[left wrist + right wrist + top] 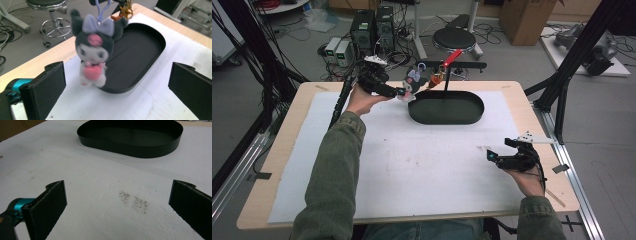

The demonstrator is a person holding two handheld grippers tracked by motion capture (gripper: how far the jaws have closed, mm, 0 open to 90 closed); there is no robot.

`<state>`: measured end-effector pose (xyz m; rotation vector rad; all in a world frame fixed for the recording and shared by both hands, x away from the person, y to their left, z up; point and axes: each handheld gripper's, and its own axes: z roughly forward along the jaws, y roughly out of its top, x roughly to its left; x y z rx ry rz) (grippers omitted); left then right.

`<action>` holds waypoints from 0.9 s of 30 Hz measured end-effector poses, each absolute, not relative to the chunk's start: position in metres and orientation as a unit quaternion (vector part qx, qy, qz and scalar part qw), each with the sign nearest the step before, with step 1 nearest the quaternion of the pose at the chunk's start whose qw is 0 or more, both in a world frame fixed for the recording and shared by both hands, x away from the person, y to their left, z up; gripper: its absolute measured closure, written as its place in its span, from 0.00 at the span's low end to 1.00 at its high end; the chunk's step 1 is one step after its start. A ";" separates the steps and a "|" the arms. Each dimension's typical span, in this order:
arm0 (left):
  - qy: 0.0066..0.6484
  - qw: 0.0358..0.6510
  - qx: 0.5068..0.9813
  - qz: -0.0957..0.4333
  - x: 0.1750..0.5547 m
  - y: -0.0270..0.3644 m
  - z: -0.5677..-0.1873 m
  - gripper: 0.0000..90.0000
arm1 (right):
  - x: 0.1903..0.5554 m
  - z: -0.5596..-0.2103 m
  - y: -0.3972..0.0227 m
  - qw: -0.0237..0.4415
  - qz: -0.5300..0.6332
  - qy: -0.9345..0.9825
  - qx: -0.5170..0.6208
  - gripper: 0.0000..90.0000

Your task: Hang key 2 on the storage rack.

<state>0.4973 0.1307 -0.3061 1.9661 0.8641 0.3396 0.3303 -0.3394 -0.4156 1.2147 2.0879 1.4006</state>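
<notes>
A small plush doll (414, 80) with dark ears, a lilac bow and a pink heart hangs by a purple loop (102, 10) from the bar of a black stand (447, 82). Below it lies a black oval tray (447, 121). My left gripper (404, 94) is open at the tray's left end. In the left gripper view the doll (93, 57) dangles free, blurred, ahead of the wide-apart jaws, touching neither. My right gripper (490, 156) stands open low over the white mat (107, 195), with nothing between its jaws and the tray (140, 151) well ahead.
An orange clasp (125, 11) and a red clip (453, 56) also hang on the stand's bar. A stool (454, 37), computers (372, 27) and a cardboard box (524, 20) are on the floor beyond the table. A black frame post (582, 50) rises at the right.
</notes>
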 end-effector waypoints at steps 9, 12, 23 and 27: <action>0.347 0.469 0.801 0.135 0.482 0.143 -0.313 0.02 | 0.330 -0.416 -0.337 0.168 0.494 0.738 0.427 0.01; 0.348 0.469 0.801 0.133 0.477 0.149 -0.317 0.02 | 0.330 -0.416 -0.337 0.168 0.495 0.738 0.428 0.01; 0.358 0.465 0.797 0.141 0.461 0.172 -0.322 0.02 | 0.332 -0.415 -0.336 0.173 0.497 0.738 0.422 0.01; 0.360 0.467 0.795 0.143 0.454 0.177 -0.322 0.02 | 0.332 -0.415 -0.335 0.173 0.497 0.738 0.421 0.01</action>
